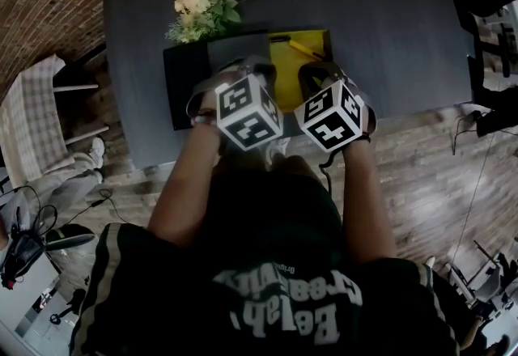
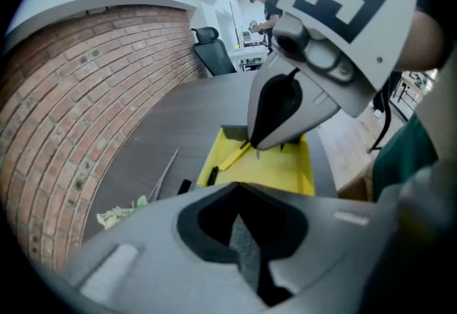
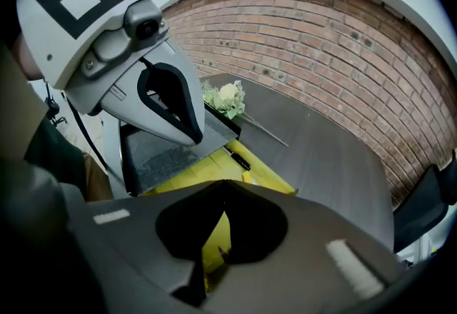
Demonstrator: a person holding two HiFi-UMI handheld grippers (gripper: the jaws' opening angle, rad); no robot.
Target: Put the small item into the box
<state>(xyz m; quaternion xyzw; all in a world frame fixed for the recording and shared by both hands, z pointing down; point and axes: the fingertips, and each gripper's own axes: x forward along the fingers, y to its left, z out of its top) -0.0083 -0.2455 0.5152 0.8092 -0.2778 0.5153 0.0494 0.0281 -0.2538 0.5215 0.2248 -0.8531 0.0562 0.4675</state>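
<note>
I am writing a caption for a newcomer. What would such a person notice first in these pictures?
The bright yellow inside of the open box on the dark table draws the eye first. Over it, side by side, are the left gripper and the right gripper, each bearing a white cube with black square markers. A pale bouquet lies on the table just beyond the box's far left corner.

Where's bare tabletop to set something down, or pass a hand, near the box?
Widest bare table: right of the yellow box, out to the table's edge. The far stretch beyond the box is bare too. Crowded on the left: flowers and the black lid.
</note>
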